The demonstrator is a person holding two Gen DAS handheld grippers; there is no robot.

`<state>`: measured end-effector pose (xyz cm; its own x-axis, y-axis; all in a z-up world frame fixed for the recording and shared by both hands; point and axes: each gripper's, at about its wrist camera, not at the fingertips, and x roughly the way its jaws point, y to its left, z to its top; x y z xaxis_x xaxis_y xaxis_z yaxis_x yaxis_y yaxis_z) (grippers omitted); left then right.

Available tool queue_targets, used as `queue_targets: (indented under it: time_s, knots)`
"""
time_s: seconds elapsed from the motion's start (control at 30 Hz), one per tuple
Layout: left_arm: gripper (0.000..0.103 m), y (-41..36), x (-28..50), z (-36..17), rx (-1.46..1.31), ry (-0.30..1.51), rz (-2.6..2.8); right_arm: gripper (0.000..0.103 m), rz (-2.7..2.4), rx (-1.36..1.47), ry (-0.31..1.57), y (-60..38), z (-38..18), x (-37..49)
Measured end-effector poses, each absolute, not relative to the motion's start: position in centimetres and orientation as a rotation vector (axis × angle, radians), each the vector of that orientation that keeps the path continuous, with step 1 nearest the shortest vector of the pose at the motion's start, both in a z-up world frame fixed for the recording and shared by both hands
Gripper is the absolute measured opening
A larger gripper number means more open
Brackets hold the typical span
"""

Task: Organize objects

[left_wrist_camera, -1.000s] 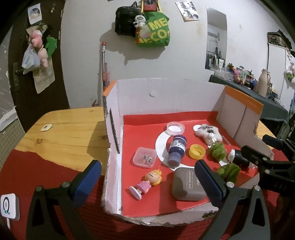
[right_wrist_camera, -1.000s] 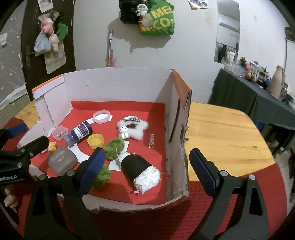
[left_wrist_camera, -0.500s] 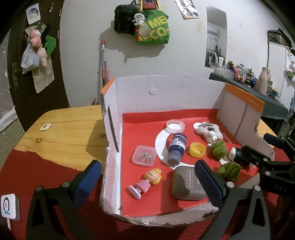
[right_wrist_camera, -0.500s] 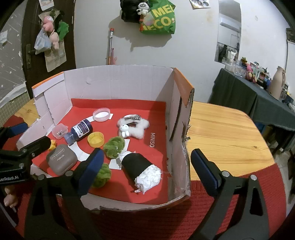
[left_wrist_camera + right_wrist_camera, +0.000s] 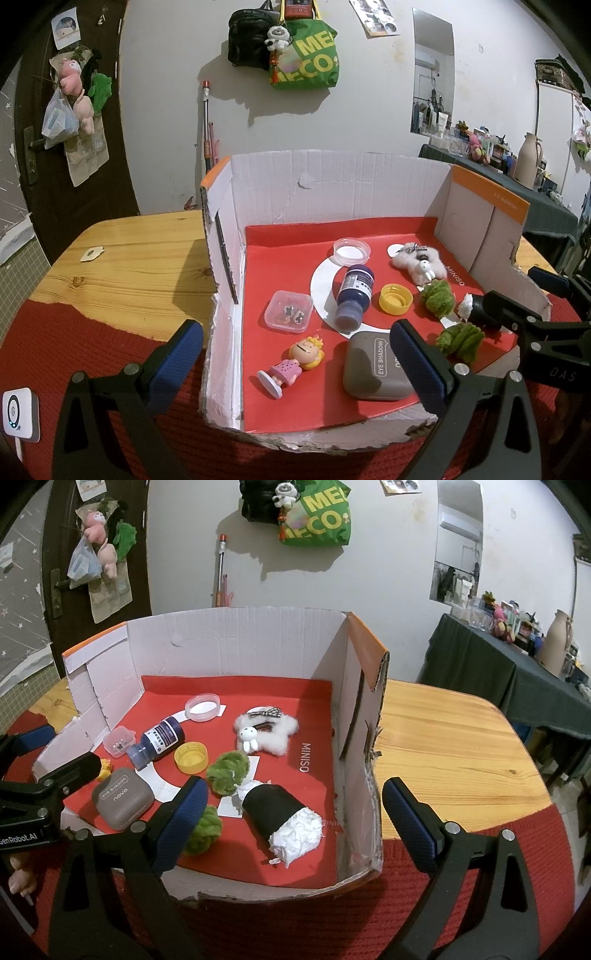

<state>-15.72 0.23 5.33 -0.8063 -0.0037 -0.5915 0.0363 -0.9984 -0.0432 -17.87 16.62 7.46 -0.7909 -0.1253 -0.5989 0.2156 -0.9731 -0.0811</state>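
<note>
Both claws, left gripper (image 5: 295, 354) and right gripper (image 5: 291, 816), stand wide and empty over the box (image 5: 332, 177); you now choose one item, perhaps the doll (image 5: 295, 362).

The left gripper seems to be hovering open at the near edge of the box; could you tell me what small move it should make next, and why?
Probably ease the left gripper forward and down over the doll figurine. Its jaws are open and empty, and the figurine lies on its side on the red liner just ahead between them, nearest of the loose items, with the eye shadow case apart to its right.
</note>
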Motion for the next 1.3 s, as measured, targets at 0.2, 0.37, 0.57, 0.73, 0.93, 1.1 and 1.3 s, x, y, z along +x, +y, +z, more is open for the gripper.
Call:
queue_targets:
  time_s: [0.2, 0.37, 0.57, 0.73, 0.93, 1.1, 1.3]
  knots:
    - [0.103, 0.2, -15.6, 5.3, 0.96, 0.087, -2.961, 0.097, -2.799, 0.909, 0.217, 16.6, 7.4, -17.8]
    - [0.103, 0.1, -14.9, 5.7, 0.906, 0.079, -2.967, 0.097, -2.796, 0.918, 0.22, 16.6, 7.5, -17.3]
    - [0.103, 0.0, -14.2, 6.4, 0.916, 0.096, -2.98, 0.097, -2.806, 0.9, 0.198, 16.9, 8.8, -16.3]
    - [0.103, -0.3, -13.5, 7.3, 0.913, 0.135, -2.992, 0.097, -2.805, 0.889, 0.186, 16.9, 9.8, -15.4]
    - [0.103, -0.2, -12.7, 8.2, 0.892, 0.128, -3.002, 0.097, -2.807, 0.881, 0.199, 16.6, 10.3, -14.7]
    - [0.103, -0.2, -11.8, 8.6, 0.889, 0.13, -3.013, 0.097, -2.805, 0.874, 0.209, 16.3, 10.7, -13.6]
    - [0.103, 0.0, -10.4, 8.4, 0.933, 0.139, -3.023, 0.097, -2.797, 0.915, 0.184, 16.4, 10.6, -12.4]
